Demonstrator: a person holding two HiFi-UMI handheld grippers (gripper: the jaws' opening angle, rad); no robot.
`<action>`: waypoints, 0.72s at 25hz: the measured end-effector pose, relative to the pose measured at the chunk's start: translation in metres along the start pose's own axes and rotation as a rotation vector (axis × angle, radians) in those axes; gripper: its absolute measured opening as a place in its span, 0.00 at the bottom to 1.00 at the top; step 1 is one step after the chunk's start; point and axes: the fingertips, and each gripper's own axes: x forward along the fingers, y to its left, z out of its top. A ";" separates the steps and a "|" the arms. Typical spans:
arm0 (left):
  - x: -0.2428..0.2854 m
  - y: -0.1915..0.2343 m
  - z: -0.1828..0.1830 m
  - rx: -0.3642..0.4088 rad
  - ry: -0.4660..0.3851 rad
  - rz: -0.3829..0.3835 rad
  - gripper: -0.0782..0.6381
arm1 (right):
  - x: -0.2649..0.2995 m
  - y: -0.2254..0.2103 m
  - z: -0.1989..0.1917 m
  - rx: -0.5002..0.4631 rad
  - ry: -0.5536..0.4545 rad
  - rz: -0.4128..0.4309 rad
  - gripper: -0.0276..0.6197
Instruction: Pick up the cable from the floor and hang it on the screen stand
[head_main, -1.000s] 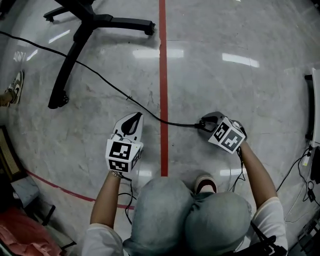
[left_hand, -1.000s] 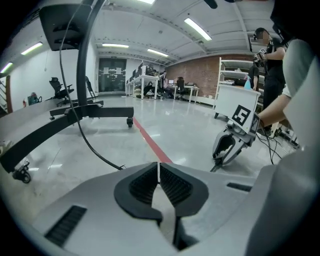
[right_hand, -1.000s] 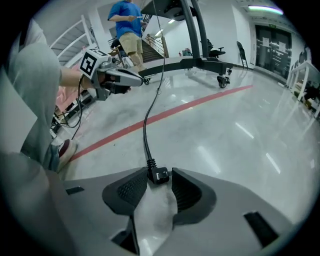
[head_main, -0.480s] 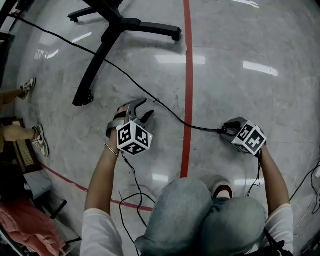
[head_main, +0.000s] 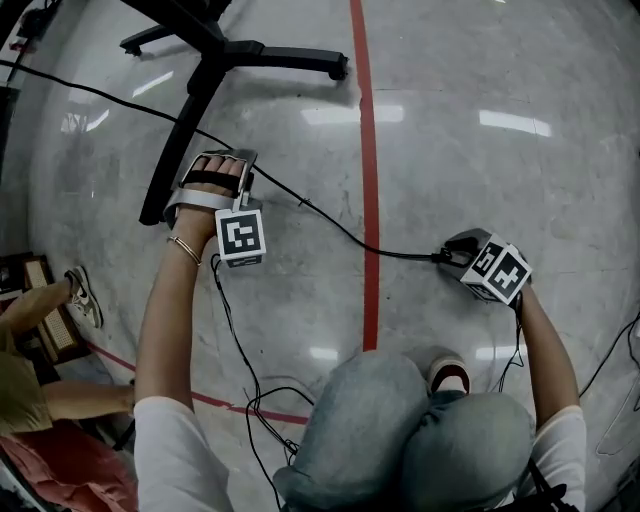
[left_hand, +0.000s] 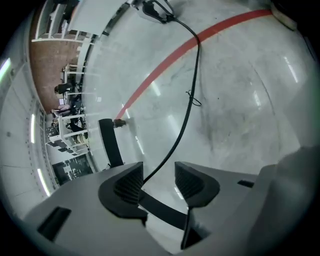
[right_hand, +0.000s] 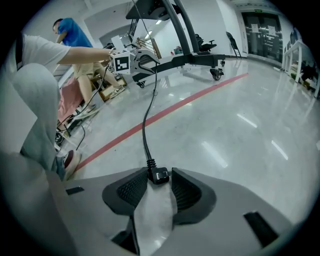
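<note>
— Where's the cable (head_main: 330, 225)?
— Stretched across the floor's (head_main: 480, 150) red line (head_main: 369, 200), from 3 o'clock toward 10 o'clock, beside the wheeled stand base (head_main: 196, 110) at 11.
— The tools?
— The right tool (head_main: 452, 252) clamps the cable's plug (right_hand: 159, 175). The left tool's (left_hand: 159, 179) jaws have just been opening and stand apart, with the cable passing between them ungripped.

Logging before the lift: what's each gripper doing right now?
Left gripper: open, just opened, cable between the jaws, ungripped.
Right gripper: shut on the cable's plug.
</note>
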 end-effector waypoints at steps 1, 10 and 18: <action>0.003 0.001 0.000 0.008 0.003 0.010 0.39 | 0.000 0.000 0.000 0.007 -0.006 0.001 0.29; 0.002 0.007 0.009 -0.072 -0.017 0.053 0.23 | -0.002 -0.002 0.002 0.035 -0.035 0.015 0.29; -0.034 0.013 0.000 -0.316 -0.045 0.015 0.17 | -0.016 0.000 0.023 0.164 -0.206 0.063 0.28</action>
